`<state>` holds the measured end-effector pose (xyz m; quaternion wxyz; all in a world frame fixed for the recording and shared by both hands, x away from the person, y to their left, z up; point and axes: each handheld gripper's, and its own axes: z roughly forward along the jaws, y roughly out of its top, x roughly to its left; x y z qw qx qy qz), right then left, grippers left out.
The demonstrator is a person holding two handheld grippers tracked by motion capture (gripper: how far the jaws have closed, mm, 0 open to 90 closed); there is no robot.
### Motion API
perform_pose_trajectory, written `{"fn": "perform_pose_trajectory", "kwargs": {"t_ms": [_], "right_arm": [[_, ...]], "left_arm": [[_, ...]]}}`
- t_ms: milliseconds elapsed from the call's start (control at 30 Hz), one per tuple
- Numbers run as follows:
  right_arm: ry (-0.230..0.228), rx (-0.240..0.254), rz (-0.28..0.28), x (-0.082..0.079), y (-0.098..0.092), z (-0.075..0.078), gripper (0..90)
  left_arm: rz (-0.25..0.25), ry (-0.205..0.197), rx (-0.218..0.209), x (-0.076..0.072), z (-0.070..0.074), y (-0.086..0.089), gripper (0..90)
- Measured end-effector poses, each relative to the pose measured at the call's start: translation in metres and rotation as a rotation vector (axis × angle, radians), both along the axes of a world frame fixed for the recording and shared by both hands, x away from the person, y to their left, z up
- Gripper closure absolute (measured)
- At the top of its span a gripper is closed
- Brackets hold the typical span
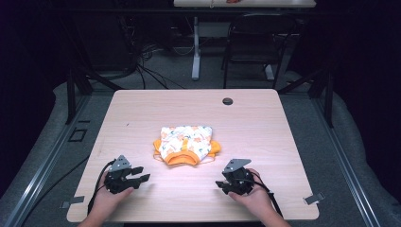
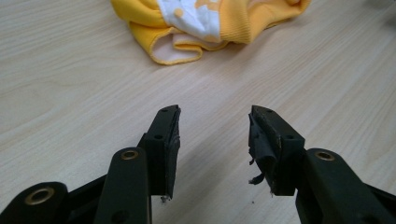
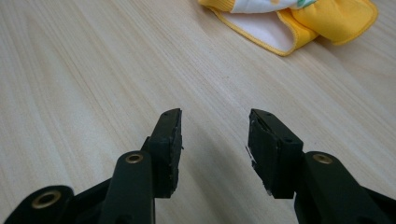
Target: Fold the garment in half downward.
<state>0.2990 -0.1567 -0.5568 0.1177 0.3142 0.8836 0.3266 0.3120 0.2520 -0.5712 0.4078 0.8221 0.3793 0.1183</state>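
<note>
Nearest you, your two hands rest low at the front edge of the wooden table [image 1: 265, 123]. Your left gripper [image 1: 140, 174] sits at the near left, its jaws spread wide with nothing between them, just bare wood showing through the gap in the left gripper view [image 2: 214, 140]. Your right gripper [image 1: 226, 186] sits at the near right, also released, its jaws apart over bare tabletop in the right gripper view [image 3: 214, 144]. Neither one touches any cloth.

Farther out, between the two grippers and near the table's middle, lies the folded baby garment [image 1: 187, 144]: white with an orange print on top, with yellow-orange cuffs and trim along its near edge. It is well apart from both grippers.

Beyond it, toward the far edge, a dark round grommet [image 1: 228, 101] is set into the tabletop. Behind the table stands a black chair [image 1: 253, 42].
</note>
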Motion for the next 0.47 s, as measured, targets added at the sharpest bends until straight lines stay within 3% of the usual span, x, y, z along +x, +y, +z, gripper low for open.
{"fn": "perform_pose_trajectory", "kwargs": {"t_ms": [267, 467], "right_arm": [[-0.016, 0.042, -0.022, -0.001, 0.000, -0.007, 53.1], [-0.041, 0.056, -0.030, -0.002, -0.001, -0.008, 51.6]], "left_arm": [[0.050, 0.026, -0.044, 0.005, -0.007, 0.010, 52.6], [0.063, 0.006, -0.053, 0.004, -0.005, 0.013, 51.9]]}}
